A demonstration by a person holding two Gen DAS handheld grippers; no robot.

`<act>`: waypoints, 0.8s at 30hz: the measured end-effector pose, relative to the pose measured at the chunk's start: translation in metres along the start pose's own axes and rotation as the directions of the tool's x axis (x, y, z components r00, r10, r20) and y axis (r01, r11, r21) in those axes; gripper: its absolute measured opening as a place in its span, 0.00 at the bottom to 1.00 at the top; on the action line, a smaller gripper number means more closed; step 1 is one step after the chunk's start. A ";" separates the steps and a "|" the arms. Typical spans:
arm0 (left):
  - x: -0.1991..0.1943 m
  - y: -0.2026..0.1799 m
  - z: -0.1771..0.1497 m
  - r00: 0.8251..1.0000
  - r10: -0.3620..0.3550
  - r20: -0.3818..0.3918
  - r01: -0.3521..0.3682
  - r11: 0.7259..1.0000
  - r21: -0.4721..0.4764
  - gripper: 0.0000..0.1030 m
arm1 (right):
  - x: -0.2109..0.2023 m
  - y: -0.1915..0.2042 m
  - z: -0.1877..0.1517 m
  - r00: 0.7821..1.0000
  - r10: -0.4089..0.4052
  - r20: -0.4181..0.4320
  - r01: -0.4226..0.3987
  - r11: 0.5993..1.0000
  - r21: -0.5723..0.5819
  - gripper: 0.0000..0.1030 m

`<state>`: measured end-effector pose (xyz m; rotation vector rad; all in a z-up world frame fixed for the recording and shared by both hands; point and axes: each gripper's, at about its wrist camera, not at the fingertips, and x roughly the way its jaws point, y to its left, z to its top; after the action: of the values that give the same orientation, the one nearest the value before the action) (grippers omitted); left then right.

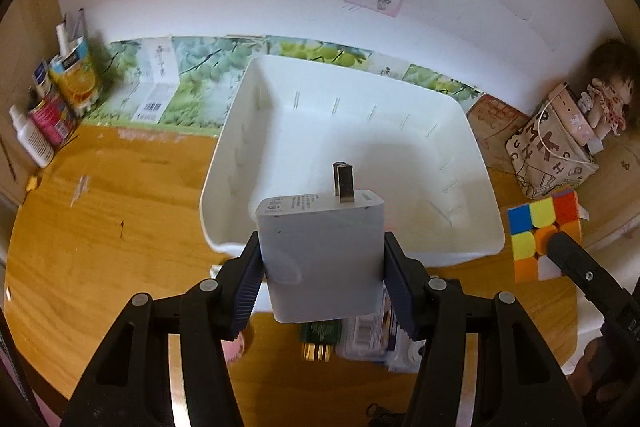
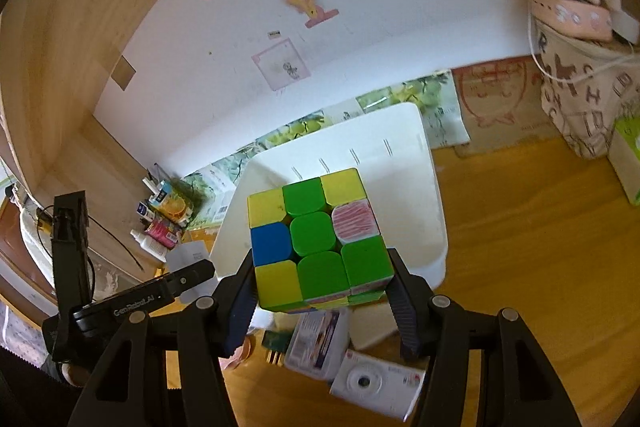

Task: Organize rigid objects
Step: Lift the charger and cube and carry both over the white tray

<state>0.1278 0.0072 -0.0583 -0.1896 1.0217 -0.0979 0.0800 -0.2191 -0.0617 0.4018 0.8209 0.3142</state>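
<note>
Left hand-held gripper [image 1: 322,267] is clamped on the white charger [image 1: 320,251], its ribbed dark pads squeezing the smooth, boxy plastic body, two metal prongs sticking up toward twelve o'clock. And the right hand-held gripper [image 2: 322,279] is pinching the puzzle cube [image 2: 316,239], glossy rounded tiles in green, yellow and blue, one tile looking scuffed pink-white. Both loads hang at the near edge of the white bin [image 1: 472,155], a rigid plastic tub with slotted walls, and its floor looks bare, so nothing is sorted yet by my reckoning. Left waiting on the wooden tabletop [image 2: 520,247], at six o'clock below the cube: a white toy-like camera [image 2: 376,383], a flat labelled packet [image 2: 316,343] and a small green item [image 2: 274,345].
</note>
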 end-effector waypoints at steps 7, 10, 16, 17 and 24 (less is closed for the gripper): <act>0.016 -0.007 0.010 1.000 -0.010 0.022 0.009 0.999 0.050 0.58 | 0.027 -0.004 0.009 1.000 -0.008 -0.008 0.008 1.000 -0.023 0.58; 0.023 -0.007 0.014 0.999 -0.013 0.033 0.011 0.998 0.057 0.58 | 0.039 -0.006 0.012 1.000 -0.009 -0.017 0.009 0.999 -0.032 0.58; 0.038 -0.007 0.020 0.999 0.008 0.037 -0.010 0.998 0.064 0.58 | 0.061 -0.013 0.014 0.998 -0.021 -0.057 0.019 0.999 -0.034 0.58; 0.041 -0.007 0.020 0.999 0.010 0.033 -0.012 0.998 0.060 0.58 | 0.065 -0.015 0.014 0.998 -0.023 -0.067 0.021 0.999 -0.030 0.58; 0.053 -0.003 0.023 1.000 0.028 0.014 -0.029 0.999 0.046 0.58 | 0.082 -0.019 0.014 0.993 -0.026 -0.113 0.025 1.000 -0.016 0.58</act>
<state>0.1753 -0.0026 -0.0904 -0.1330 1.0075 -0.0942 0.1451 -0.2049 -0.1144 0.3617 0.9337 0.3214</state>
